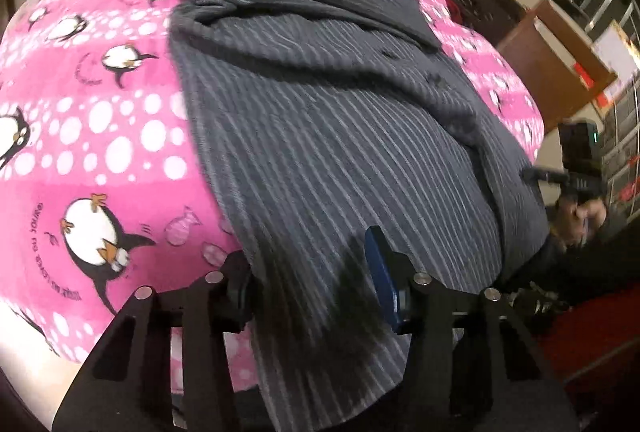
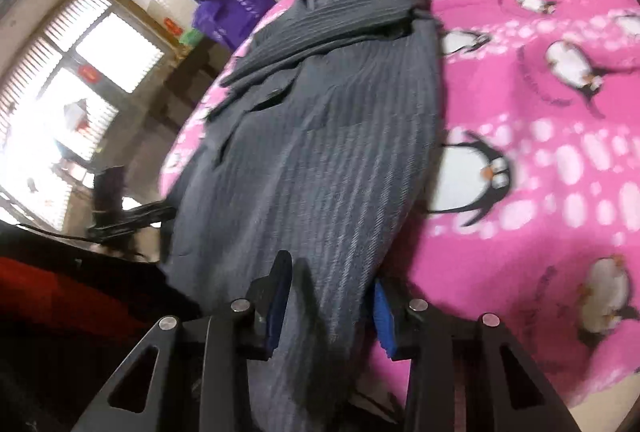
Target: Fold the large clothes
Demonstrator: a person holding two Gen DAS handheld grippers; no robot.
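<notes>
Pinstriped grey jacket [image 1: 320, 135] lies lengthwise down the middle of both frames on a pink penguin-print blanket [image 1: 92, 111], sleeve folded across its upper part. Left gripper [image 1: 308, 284] at bottom centre has the hem between its jaws; whether the pads press cannot be told. Right gripper [image 2: 332, 308] likewise straddles the hem, grip unclear

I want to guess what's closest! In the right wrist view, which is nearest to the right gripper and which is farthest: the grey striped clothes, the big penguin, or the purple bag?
1. The grey striped garment: its near end lies between the fingers of the right gripper.
2. The big penguin: right of the garment, on the pink blanket.
3. The purple bag: far back, upper left.
</notes>
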